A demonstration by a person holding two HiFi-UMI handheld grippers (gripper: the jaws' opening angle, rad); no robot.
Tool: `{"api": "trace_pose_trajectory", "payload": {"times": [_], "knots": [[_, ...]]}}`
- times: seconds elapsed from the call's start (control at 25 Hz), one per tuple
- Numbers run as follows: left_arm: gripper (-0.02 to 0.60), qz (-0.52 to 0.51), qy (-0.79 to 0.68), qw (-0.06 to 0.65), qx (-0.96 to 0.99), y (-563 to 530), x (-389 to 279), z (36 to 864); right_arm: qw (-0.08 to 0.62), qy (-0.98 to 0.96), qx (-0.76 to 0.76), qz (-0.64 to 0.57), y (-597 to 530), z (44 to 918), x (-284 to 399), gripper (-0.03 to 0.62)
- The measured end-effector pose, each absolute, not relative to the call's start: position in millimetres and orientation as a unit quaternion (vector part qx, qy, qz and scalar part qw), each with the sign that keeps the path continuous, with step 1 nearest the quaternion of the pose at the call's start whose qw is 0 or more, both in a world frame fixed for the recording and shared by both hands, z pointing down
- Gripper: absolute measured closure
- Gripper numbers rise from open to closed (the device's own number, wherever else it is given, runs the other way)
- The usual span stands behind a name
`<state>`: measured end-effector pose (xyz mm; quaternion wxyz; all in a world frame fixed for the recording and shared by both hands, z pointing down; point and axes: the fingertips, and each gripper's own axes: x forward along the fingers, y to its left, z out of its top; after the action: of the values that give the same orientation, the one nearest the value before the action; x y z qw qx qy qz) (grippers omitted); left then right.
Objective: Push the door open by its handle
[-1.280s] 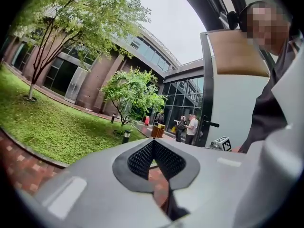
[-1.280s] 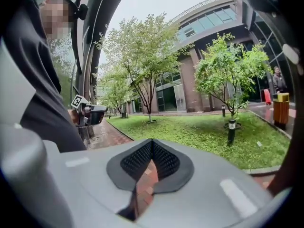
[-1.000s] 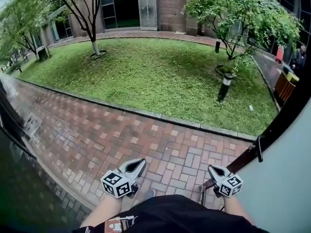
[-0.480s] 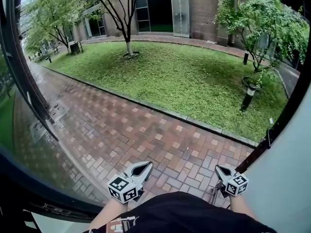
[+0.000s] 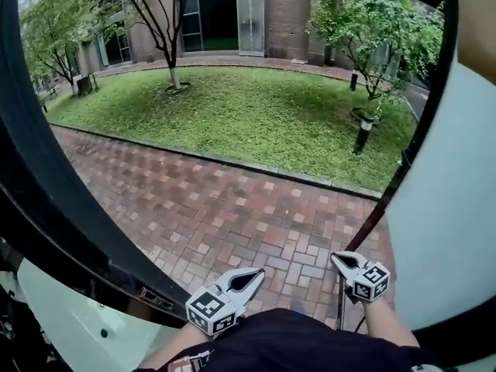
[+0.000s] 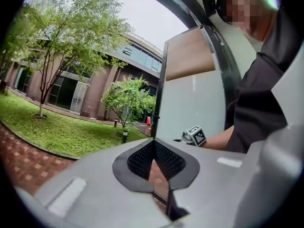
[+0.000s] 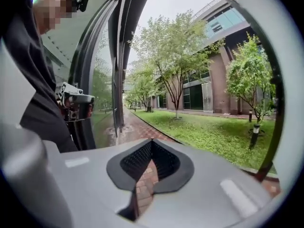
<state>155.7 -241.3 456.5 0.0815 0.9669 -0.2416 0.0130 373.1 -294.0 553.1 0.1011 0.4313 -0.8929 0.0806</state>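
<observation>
Both tongs, the left tongs (image 5: 258, 274) and the right tongs (image 5: 338, 259), are squeezed tight with nothing in them. They point out over the brick path (image 5: 232, 200). The door (image 5: 442, 208) stands wide open on the right side, just beside the right tongs, but no tongs touch it. I cannot tell where its handle is. I think the door could swing shut, because nothing holds it. It might bump the right tongs or the person's arm.
</observation>
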Motion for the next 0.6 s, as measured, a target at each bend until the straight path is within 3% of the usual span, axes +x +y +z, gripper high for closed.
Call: {"api": "trace_pose_trajectory", "payload": {"times": [0.16, 0.6], "knots": [[0.589, -0.007, -0.214, 0.078, 0.974, -195.3, 130.2, 433.3, 0.102, -0.892, 0.437, 0.057, -220.3, 509.3, 336.1, 0.592], [0.589, 0.003, -0.204, 0.099, 0.974, -87.6, 94.0, 444.3, 0.083, -0.858, 0.505, 0.043, -66.3, 490.7, 348.5, 0.592]]}}
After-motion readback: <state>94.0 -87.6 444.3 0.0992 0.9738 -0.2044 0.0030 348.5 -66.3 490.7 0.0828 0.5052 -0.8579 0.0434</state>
